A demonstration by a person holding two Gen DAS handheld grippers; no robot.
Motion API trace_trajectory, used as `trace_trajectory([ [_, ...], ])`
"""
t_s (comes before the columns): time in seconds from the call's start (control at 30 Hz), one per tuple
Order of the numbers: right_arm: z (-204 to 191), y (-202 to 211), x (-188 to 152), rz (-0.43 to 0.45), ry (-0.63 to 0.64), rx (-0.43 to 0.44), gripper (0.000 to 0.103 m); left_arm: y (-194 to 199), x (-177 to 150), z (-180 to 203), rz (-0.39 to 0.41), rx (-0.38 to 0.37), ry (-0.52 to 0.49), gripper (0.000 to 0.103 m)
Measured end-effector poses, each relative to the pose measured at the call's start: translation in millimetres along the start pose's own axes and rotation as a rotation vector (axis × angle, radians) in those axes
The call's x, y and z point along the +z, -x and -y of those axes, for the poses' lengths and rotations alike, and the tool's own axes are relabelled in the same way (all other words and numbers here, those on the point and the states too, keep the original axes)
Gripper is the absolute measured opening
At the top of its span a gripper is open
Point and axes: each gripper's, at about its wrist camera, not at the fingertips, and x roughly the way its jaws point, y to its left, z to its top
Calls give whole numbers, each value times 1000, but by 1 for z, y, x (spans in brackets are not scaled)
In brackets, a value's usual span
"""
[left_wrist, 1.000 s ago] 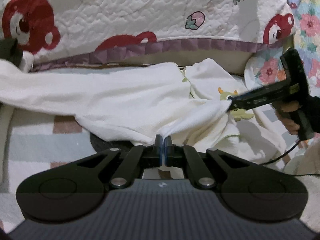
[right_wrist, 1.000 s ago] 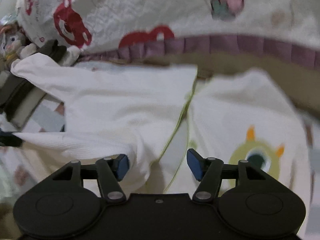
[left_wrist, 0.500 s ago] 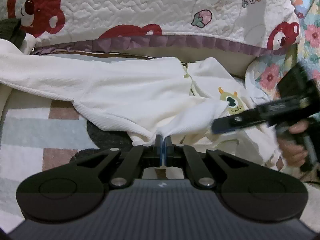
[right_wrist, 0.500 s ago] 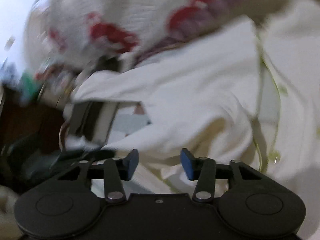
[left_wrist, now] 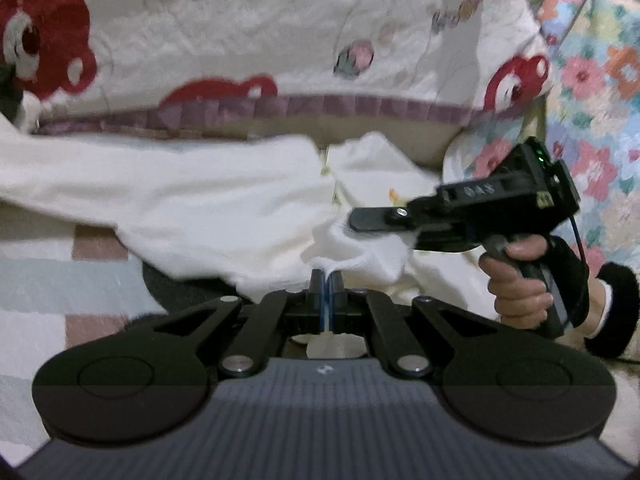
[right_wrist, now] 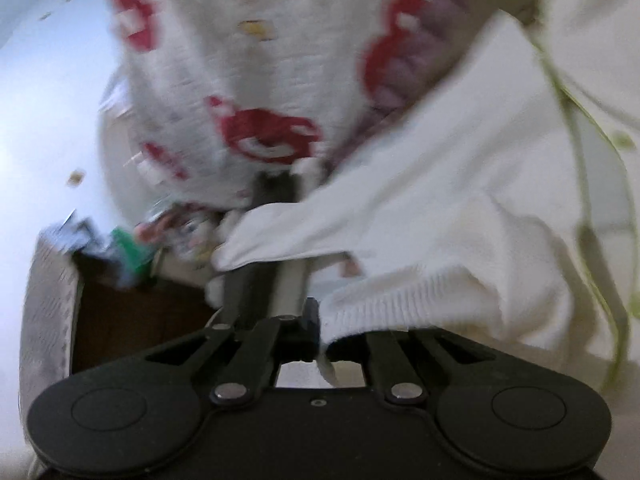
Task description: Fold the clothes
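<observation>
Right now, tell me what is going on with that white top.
A person holding a gripper in each hand is folding a cream knit cardigan on a patterned rug. The left gripper is shut on its hem. The right gripper has just closed on the ribbed edge nearby, beside a bear-print quilt.

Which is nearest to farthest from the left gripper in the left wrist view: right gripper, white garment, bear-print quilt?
1. white garment, clamped in the left gripper.
2. right gripper, just beyond, right of centre.
3. bear-print quilt, across the back.
</observation>
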Motion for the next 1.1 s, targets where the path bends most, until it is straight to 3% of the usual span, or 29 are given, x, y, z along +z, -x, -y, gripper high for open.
trace_trajectory([
  [0.17, -83, 0, 8, -26, 305, 36, 6, 45, 9, -15, 92, 42, -19, 4],
  [0.33, -159, -15, 0, -73, 398, 158, 6, 82, 15, -66, 140, 165, 103, 4],
  [0.4, -187, -29, -12, -144, 417, 174, 6, 90, 15, -84, 140, 205, 151, 4],
  [0.5, -206, -59, -44, -338, 368, 175, 6, 96, 11, -98, 140, 229, 200, 4],
  [0.6, -195, -95, -91, -494, 291, 111, 7, 93, 6, -103, 103, 238, 215, 4],
  [0.67, -181, -115, -111, -553, 262, 24, 10, 88, 5, -99, 70, 245, 196, 4],
  [0.7, -174, -124, -118, -575, 251, -19, 13, 85, 4, -96, 56, 243, 181, 5],
  [0.73, -169, -131, -124, -596, 249, -57, 24, 83, 3, -93, 43, 239, 166, 5],
  [0.8, -167, -130, -126, -628, 304, -104, 48, 79, 1, -86, 16, 229, 124, 10],
  [0.83, -167, -129, -127, -645, 331, -128, 52, 77, -1, -83, 3, 223, 106, 14],
  [0.97, -169, -106, -117, -679, 459, -211, 55, 64, -10, -71, -57, 186, 50, 22],
  [1.1, -174, -66, -83, -644, 432, -268, 55, 61, -12, -61, -68, 149, -47, 24],
])
